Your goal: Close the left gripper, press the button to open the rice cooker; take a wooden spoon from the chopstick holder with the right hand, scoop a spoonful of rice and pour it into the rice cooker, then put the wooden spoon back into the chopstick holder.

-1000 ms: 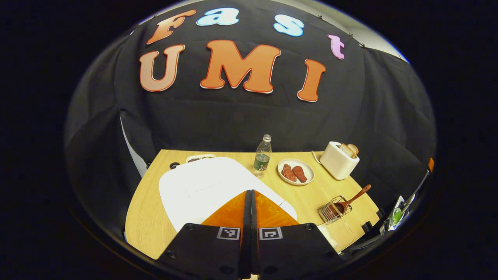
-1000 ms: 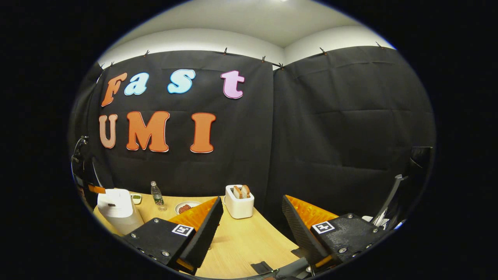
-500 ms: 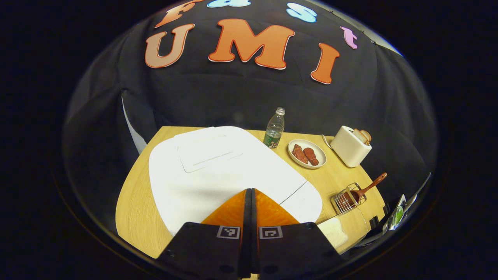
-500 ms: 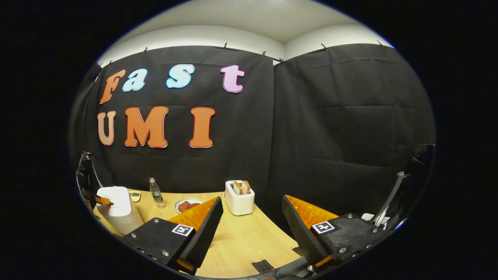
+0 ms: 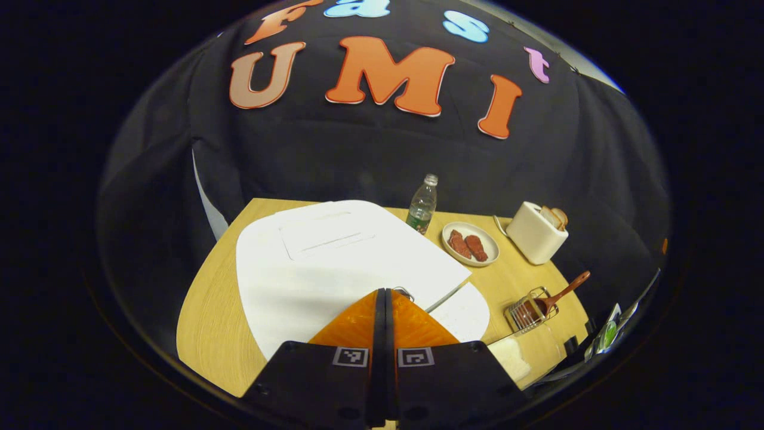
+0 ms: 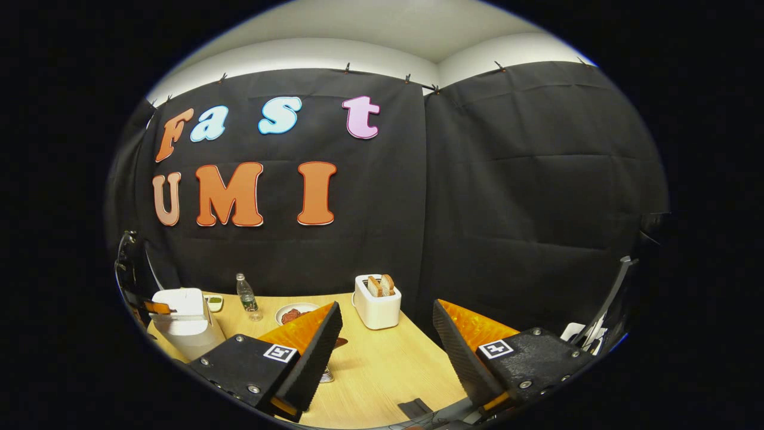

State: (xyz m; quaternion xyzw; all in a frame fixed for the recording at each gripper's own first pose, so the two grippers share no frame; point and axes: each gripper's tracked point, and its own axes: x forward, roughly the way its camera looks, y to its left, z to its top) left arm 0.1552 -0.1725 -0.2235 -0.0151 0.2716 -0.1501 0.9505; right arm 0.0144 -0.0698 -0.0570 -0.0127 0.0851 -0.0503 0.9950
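one rice cooker (image 5: pixel 334 269), one wooden spoon (image 5: pixel 558 294), two toast slices (image 6: pixel 380 285).

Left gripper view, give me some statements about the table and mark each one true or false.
1. The left tool is shut, its tips over the rice cooker. True.
2. The wooden spoon lies flat on the table. False: it stands tilted in the chopstick holder.
3. The plate sits between the bottle and the toaster. True.
4. The toaster is empty. False: bread sticks out of its top.
5. The right tool is shut. False: its fingers stand wide apart.
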